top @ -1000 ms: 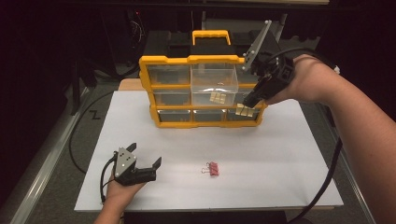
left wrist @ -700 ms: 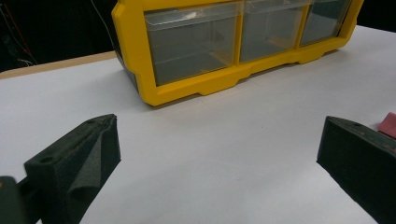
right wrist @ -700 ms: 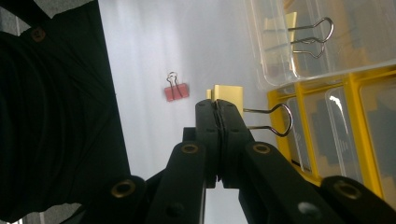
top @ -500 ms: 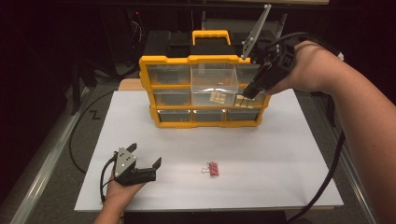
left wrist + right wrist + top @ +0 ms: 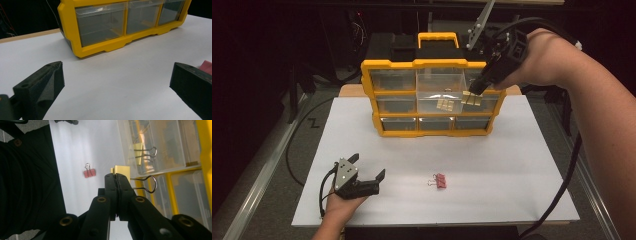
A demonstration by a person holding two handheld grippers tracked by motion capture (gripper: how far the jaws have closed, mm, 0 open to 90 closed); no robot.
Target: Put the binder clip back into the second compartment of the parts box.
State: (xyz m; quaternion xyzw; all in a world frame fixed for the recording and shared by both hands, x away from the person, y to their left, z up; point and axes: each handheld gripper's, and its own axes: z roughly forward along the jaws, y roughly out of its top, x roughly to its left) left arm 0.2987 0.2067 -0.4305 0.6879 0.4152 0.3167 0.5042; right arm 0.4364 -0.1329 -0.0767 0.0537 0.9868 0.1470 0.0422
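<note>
While the right gripper (image 5: 117, 178) clamps a gold clip (image 5: 122, 172) at its jaw tips above the open drawer (image 5: 439, 92), the left gripper (image 5: 368, 168) rests open, a pink clip (image 5: 440, 180) to its right.

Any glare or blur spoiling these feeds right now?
Right gripper view: white glare on the sheet, and the drawer behind the gold clip is soft. Left gripper view: near claw blurred. High view: dark surround, table evenly lit.
</note>
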